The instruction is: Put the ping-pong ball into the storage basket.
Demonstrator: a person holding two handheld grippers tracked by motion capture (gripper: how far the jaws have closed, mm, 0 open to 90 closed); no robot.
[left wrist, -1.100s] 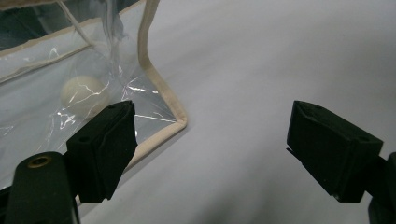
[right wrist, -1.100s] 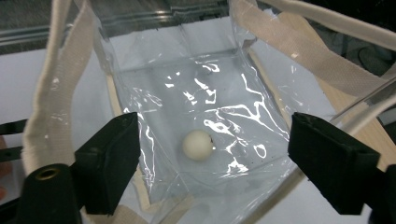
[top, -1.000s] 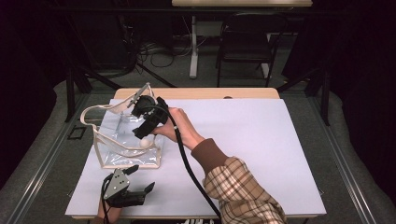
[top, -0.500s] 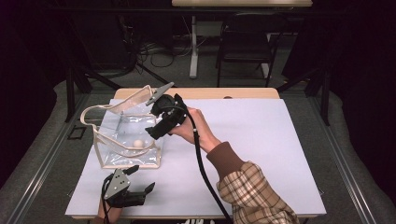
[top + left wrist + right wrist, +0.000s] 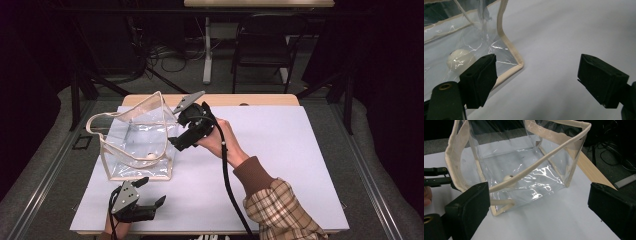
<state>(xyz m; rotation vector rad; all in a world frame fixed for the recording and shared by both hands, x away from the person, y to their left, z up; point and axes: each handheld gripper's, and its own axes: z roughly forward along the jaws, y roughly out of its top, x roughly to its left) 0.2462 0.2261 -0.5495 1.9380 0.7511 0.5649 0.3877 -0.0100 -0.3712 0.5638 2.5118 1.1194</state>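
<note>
A clear plastic bag (image 5: 137, 140) with beige trim stands on the white table cover, left of centre, with a small white ball (image 5: 150, 156) inside on its bottom. My right gripper (image 5: 176, 132), held in a hand, hovers just right of the bag and points at it. Its jaws have just been opening and stand open with nothing pressed between them. In the right gripper view the bag (image 5: 524, 162) and the ball (image 5: 507, 178) lie ahead of my right gripper (image 5: 540, 188). My left gripper (image 5: 151, 191) rests open near the front edge. In its view the left gripper (image 5: 537, 62) faces the bag's near corner (image 5: 509, 45) and the ball (image 5: 459, 61).
The white cover (image 5: 280, 160) stretches wide to the right of the bag. The wooden table edge (image 5: 260, 100) runs along the back. Beyond it are a chair (image 5: 262, 45) and cables on the floor. A black cable (image 5: 227, 175) trails from the right gripper across the forearm.
The right gripper has moved right, from over the bag's opening to outside its right side, and its jaws have widened. The bag's rim now stands taller. The left gripper has kept still.
</note>
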